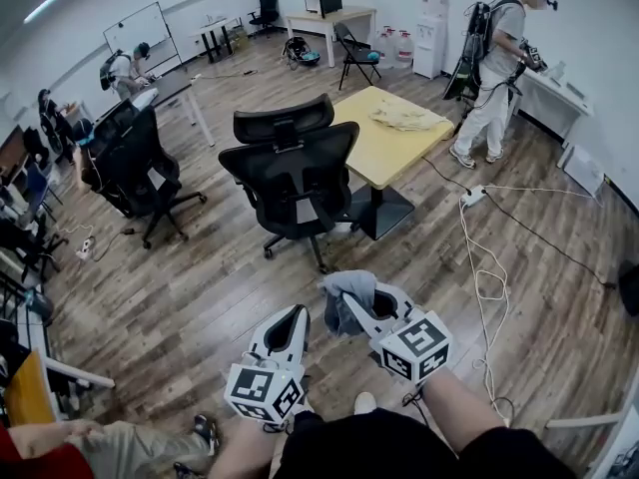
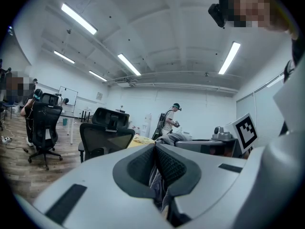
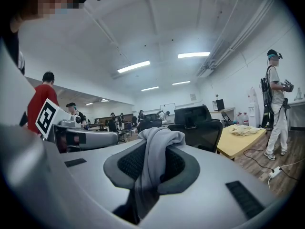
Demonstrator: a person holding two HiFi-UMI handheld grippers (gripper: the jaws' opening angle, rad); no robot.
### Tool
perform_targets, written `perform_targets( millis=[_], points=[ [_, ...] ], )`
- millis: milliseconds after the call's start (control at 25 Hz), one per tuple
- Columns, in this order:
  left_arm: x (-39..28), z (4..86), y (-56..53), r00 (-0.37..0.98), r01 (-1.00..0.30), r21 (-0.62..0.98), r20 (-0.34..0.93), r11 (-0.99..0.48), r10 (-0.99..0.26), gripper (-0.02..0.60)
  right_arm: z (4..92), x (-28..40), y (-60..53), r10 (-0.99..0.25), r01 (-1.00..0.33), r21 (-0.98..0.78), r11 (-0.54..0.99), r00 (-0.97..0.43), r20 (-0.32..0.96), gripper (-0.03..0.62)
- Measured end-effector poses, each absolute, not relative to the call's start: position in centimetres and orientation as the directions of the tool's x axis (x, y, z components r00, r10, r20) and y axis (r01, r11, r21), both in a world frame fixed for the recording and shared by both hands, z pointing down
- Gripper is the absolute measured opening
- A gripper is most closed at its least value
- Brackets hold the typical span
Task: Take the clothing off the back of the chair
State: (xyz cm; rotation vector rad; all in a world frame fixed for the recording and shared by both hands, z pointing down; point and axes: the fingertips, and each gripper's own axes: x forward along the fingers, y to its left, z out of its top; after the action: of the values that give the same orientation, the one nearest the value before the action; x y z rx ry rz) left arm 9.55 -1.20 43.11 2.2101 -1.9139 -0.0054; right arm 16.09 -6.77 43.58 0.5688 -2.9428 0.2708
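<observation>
Floor: wood, open in front of me.
Chair: black office chair mid-floor, well apart from me. Back and headrest are bare, so my read is the pull-off is done.
Yellow desk: just behind the chair. A cream cloth is heaped near its far edge. Not my item.

Clothing: grey, off the chair, up in the air close in front of me, held at my two claws above the floor.

Risks, my judgement:
- The left grip is thin, only an edge fold. Spreading the claws or a sharp tug could slip it out, and the piece would then swing from the right claw alone.
- A loose tail hangs below the jaws. If I lower it, it could drag on the floor or snag the white cable off to my right. I can't see how much hangs down.

Look: soft, matte, limp and bunched. It humps over the top of the right jaws and drapes down through them.

Right claw: pinching a thick bunch of the clothing, which props the jaws slightly apart.
Left claw: jaws nearly pressed together on a thin fold of the same fabric.
</observation>
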Motion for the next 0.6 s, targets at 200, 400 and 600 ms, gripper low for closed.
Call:
perform_targets(
  millis=[200,400,600],
  points=[
    [9.59,42.82,-1.08,0.153,-0.978,0.162,0.136,-0.13,-0.979,0.018,43.36,16.19,-6.69,-0.358,-0.382,-0.15,0.912,-0.92,0.161,0.074],
    [9.58,42.56,-1.08,0.151,-0.979,0.161,0.138,-0.129,-0.979,0.018,42.98,16.16,-6.74,-0.356,-0.379,-0.149,0.913,-0.921,0.158,0.074],
    [9.58,42.53,-0.95,0.151,-0.98,0.154,0.137,-0.13,-0.979,0.018,43.05,16.02,-6.66,-0.349,-0.37,-0.143,0.918,-0.925,0.153,0.074]
  ],
)
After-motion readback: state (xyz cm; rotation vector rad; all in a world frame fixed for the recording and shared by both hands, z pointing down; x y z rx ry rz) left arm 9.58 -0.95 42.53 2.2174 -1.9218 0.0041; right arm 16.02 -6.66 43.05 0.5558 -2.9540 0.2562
